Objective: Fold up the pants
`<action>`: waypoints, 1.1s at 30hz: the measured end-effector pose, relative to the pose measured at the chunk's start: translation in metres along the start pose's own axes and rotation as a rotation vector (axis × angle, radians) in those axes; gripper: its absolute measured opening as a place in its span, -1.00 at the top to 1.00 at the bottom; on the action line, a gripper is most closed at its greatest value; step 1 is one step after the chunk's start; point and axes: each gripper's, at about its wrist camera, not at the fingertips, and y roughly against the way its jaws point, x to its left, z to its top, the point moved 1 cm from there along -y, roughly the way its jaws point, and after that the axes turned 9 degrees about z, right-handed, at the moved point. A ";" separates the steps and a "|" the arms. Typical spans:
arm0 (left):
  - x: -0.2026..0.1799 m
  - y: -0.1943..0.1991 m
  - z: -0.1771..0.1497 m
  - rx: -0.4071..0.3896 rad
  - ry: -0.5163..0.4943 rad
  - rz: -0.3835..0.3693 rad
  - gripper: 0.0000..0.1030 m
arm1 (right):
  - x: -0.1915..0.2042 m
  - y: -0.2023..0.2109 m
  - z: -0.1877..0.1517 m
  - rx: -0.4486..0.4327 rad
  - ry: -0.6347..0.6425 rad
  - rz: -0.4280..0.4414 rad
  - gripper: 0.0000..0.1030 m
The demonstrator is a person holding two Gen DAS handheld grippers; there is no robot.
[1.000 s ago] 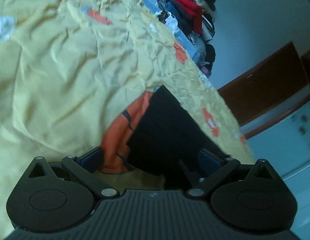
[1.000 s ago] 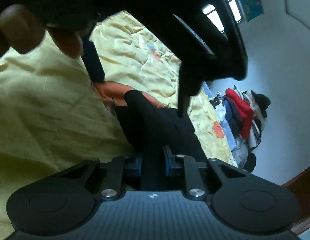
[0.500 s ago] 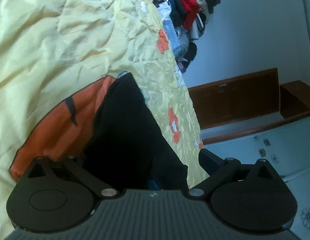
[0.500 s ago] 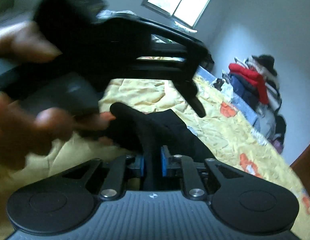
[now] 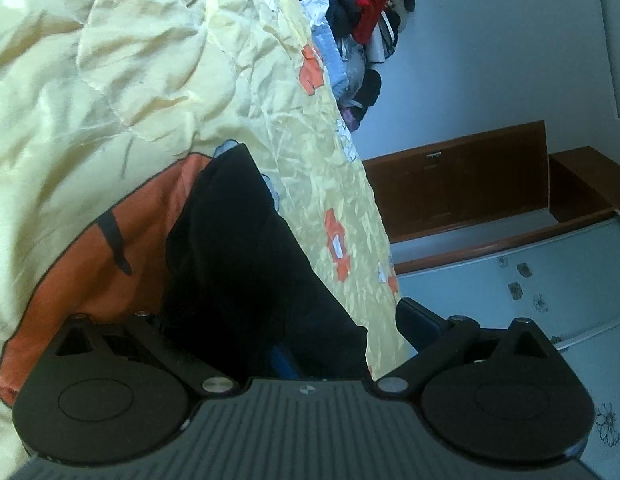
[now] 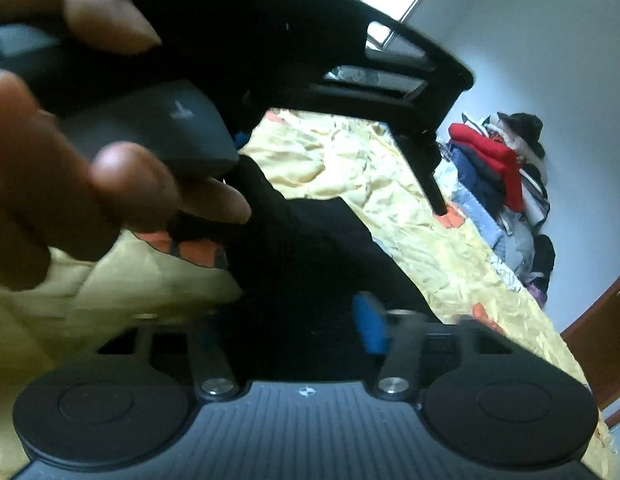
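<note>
The black pants point(image 5: 246, 264) lie bunched on a yellow bedspread point(image 5: 110, 80), over an orange printed patch point(image 5: 90, 264). My left gripper point(image 5: 278, 320) stands wide open around the near end of the pants; its left finger is hidden behind the cloth. In the right wrist view the pants point(image 6: 318, 264) lie between the jaws of my right gripper point(image 6: 294, 320), which stand apart with one blue pad point(image 6: 370, 324) showing. The left gripper and the hand holding it point(image 6: 90, 184) fill the upper left of that view, just above the pants.
A pile of clothes point(image 5: 362, 12) is heaped at the far end of the bed, also in the right wrist view point(image 6: 498, 176). The bed's right edge drops to a brown wooden bench point(image 5: 470, 184) and a pale tiled floor point(image 5: 510, 280).
My right gripper was shut on the black pants and has now opened. My left gripper has moved in over the pants, staying open.
</note>
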 end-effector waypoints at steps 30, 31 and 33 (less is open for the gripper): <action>-0.168 0.005 -0.147 -0.337 -0.824 0.231 0.60 | -0.170 0.104 -0.091 -0.356 -0.948 0.298 0.55; -0.175 -0.002 -0.151 -0.323 -0.836 0.219 0.59 | -0.173 0.113 -0.098 -0.370 -0.971 0.297 0.55; -0.187 -0.014 -0.161 -0.302 -0.857 0.196 0.53 | -0.184 0.124 -0.115 -0.391 -1.020 0.290 0.55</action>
